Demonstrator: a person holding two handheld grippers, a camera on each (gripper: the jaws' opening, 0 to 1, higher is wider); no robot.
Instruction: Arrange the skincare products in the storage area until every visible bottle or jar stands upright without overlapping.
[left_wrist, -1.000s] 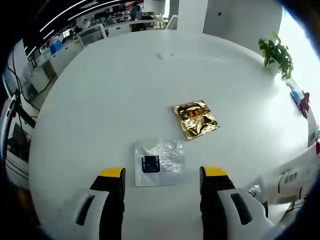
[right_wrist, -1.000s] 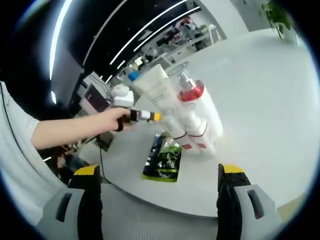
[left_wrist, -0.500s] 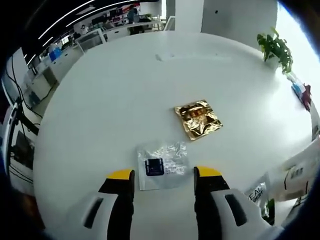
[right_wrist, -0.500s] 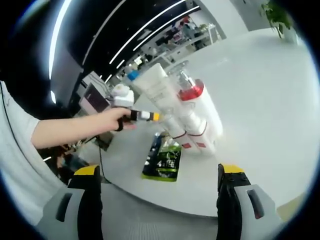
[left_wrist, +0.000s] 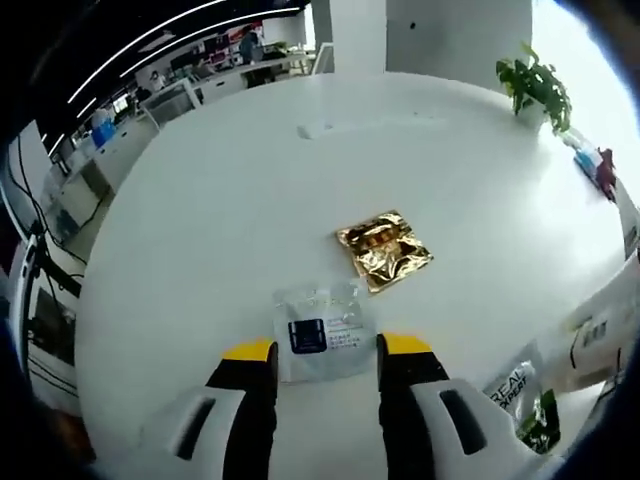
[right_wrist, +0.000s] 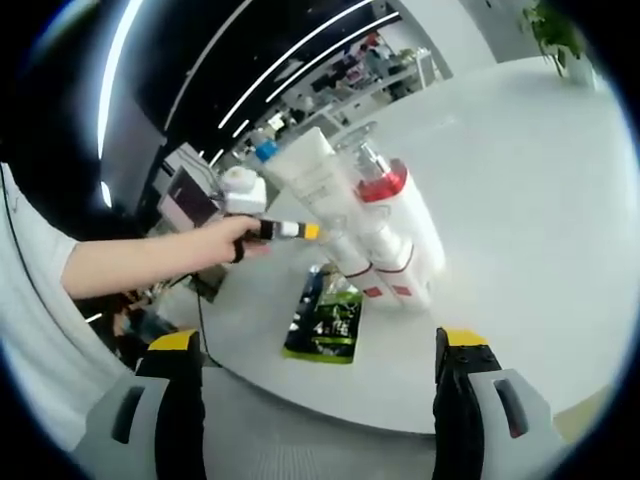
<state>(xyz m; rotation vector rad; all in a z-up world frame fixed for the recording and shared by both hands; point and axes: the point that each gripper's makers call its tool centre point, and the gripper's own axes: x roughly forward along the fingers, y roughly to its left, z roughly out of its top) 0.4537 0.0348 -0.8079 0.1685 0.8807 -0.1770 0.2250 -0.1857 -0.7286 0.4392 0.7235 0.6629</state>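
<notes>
The left tongs straddled a clear sachet, half-closed and best pinched squarely; the right tongs gaped, empty.

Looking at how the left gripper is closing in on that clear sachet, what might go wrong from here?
The clear sachet lies flat on the white table, so the left gripper may scrape or slide it rather than pinch it. In the right gripper view, the bottles stand tightly grouped near the table edge beside the green sachet; a nudge could topple them.
</notes>
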